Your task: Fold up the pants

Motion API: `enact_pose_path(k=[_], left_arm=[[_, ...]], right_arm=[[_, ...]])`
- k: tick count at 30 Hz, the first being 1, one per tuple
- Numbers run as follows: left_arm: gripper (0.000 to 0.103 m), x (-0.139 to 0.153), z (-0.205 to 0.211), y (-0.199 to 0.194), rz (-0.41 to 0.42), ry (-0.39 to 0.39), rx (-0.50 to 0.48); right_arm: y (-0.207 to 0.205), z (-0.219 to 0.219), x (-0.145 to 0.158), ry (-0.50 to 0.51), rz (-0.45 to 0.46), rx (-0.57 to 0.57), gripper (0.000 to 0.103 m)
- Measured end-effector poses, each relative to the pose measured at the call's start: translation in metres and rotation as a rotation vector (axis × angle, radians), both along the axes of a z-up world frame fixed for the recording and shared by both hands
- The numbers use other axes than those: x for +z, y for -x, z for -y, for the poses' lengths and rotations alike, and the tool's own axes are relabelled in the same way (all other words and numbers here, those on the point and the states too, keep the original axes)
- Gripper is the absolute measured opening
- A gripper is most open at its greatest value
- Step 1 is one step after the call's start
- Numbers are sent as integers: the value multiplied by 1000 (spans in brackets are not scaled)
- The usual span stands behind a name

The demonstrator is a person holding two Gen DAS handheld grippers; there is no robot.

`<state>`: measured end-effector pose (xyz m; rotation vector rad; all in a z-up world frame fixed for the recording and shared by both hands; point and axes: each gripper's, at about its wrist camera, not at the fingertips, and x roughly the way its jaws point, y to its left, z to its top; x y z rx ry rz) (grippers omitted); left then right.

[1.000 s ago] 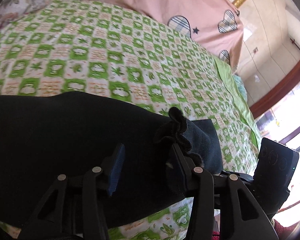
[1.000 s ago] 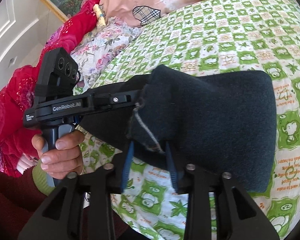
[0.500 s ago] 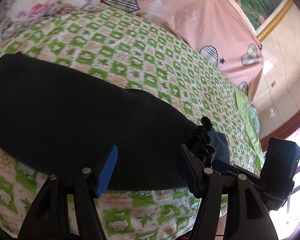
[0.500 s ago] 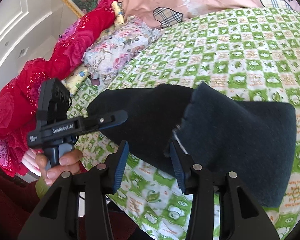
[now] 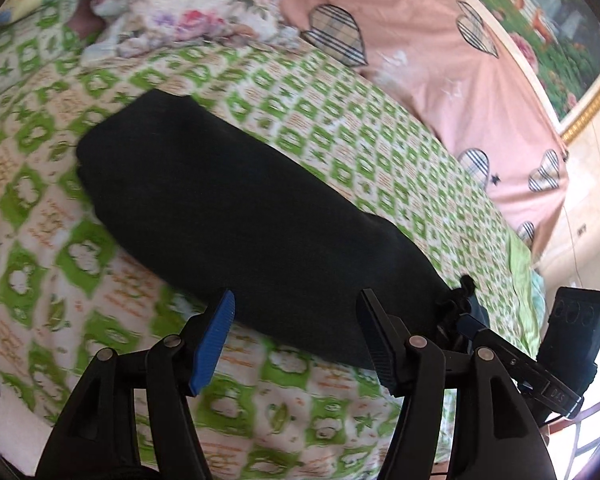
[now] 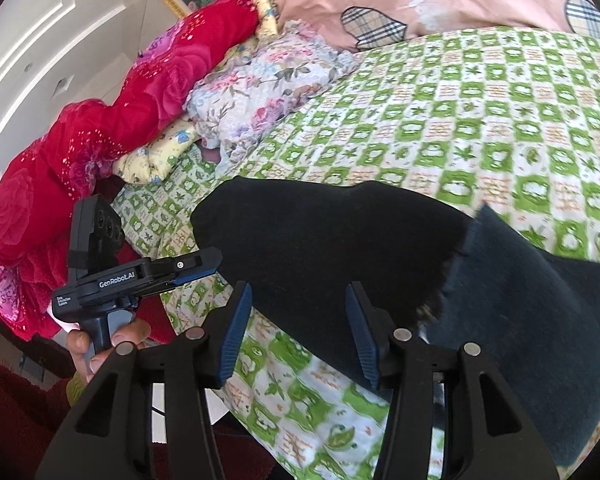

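The black pants point(image 5: 236, 208) lie folded in a long strip on the green-checked bedsheet point(image 5: 340, 148). In the right wrist view the pants point(image 6: 340, 240) show a raw-edged dark blue flap point(image 6: 540, 320) folded over at the right. My left gripper point(image 5: 296, 336) is open and empty, just above the near edge of the pants. My right gripper point(image 6: 296, 328) is open and empty over the near edge too. The left gripper point(image 6: 196, 264) also shows in the right wrist view, held by a hand. The right gripper's body point(image 5: 572, 340) shows at the right of the left wrist view.
A pink quilt with plaid hearts point(image 5: 440, 60) lies along the far side of the bed. A floral pillow point(image 6: 268, 76) and a red blanket point(image 6: 100, 128) are piled at the head of the bed. The bed's front edge is just below the grippers.
Both grippers have opened and let go of the pants. They have pulled back and up toward the bed's near edge, and the pants now lie flat on the sheet.
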<state>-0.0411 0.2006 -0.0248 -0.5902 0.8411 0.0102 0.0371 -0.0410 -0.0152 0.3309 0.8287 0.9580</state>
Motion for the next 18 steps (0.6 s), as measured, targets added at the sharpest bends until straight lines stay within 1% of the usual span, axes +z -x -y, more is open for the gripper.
enact_pose_path(k=[3, 6, 9, 15, 18], left_arm=[[68, -1, -12, 4, -6, -6, 69], [69, -5, -29, 7, -11, 21, 135], [69, -10, -46, 12, -22, 42, 179], [70, -19, -72, 16, -41, 67, 237], [70, -22, -83, 13, -49, 78, 253]], right_arm=[[-6, -13, 4, 9, 8, 26, 50], [-17, -32, 12, 19, 15, 55, 50], [-27, -54, 21, 33, 37, 92, 51], [-48, -95, 27, 49, 38, 149, 51], [-59, -116, 27, 62, 39, 187, 54]])
